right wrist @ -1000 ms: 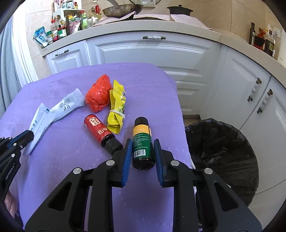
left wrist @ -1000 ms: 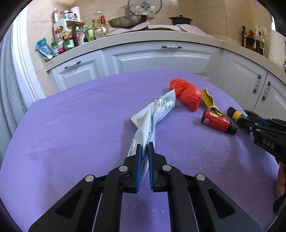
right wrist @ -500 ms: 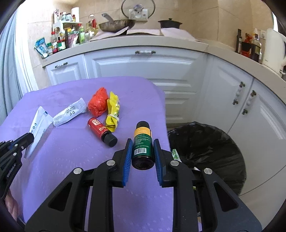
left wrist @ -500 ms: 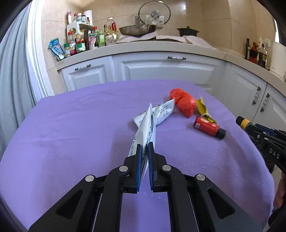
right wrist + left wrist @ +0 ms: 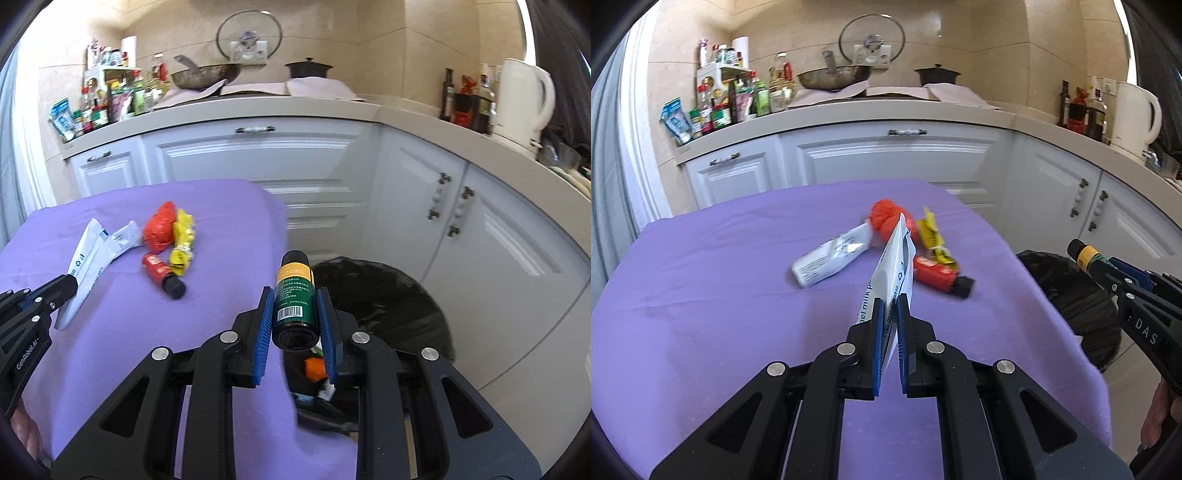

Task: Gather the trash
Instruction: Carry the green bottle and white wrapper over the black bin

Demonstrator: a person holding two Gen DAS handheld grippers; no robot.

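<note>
Both grippers carry trash.
Left gripper clenches the white wrapper at centre; right gripper grasps the green bottle beside the black bin.

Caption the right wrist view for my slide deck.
Right claw carries a green bottle toward the black-lined bin.

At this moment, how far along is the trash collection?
Done: some trash already lies in the black-lined bin. In hand: the right gripper holds a green bottle near the bin; the left gripper holds a white milk pouch. Left on the purple table: white tube, orange bag, yellow wrapper, red bottle.
</note>
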